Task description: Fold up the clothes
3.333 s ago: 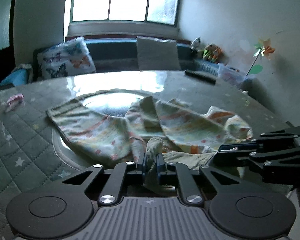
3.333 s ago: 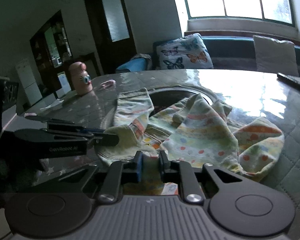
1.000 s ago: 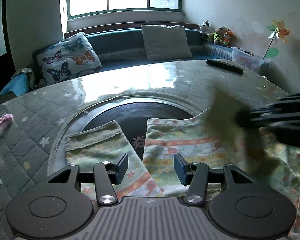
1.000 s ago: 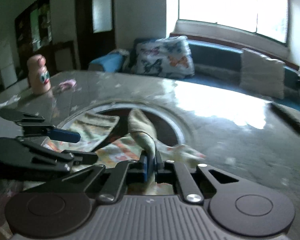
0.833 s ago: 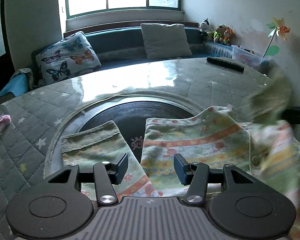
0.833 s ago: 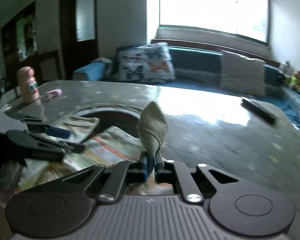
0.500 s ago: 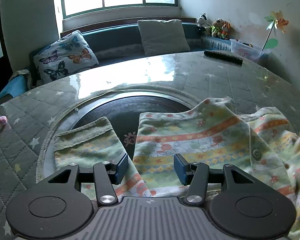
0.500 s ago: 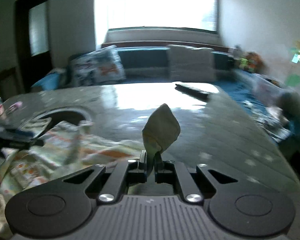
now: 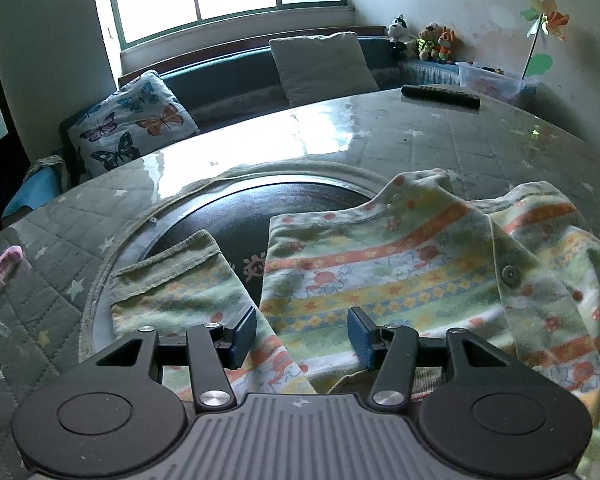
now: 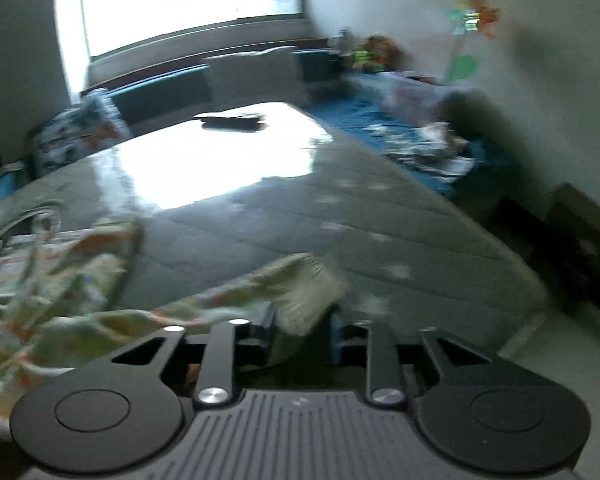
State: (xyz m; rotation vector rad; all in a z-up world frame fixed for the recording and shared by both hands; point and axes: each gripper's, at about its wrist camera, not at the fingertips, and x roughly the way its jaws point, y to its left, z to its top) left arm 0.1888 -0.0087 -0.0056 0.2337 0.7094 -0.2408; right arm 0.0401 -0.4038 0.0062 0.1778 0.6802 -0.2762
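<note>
A child's striped, patterned top point(image 9: 400, 264) lies spread on the round quilted table point(image 9: 460, 136), with its left sleeve point(image 9: 172, 292) laid out to the left over the dark centre disc point(image 9: 268, 204). My left gripper point(image 9: 302, 334) is open just above the garment's near edge, holding nothing. In the blurred right wrist view the right sleeve's green cuff point(image 10: 300, 296) lies between the fingers of my right gripper point(image 10: 300, 334), whose jaws stand apart; the garment body point(image 10: 56, 272) trails to the left.
A black remote point(image 9: 440, 96) lies at the table's far side, also in the right wrist view point(image 10: 230, 121). A small pink item point(image 9: 6, 260) is at the left edge. A bench with cushions point(image 9: 320, 64), soft toys point(image 9: 424, 40) and a clear box point(image 9: 488, 80) stands behind.
My right gripper swung the sleeve cuff out to the right and its jaws have parted from the cuff. My left gripper, open for the last second, barely moved; the top now lies flatter.
</note>
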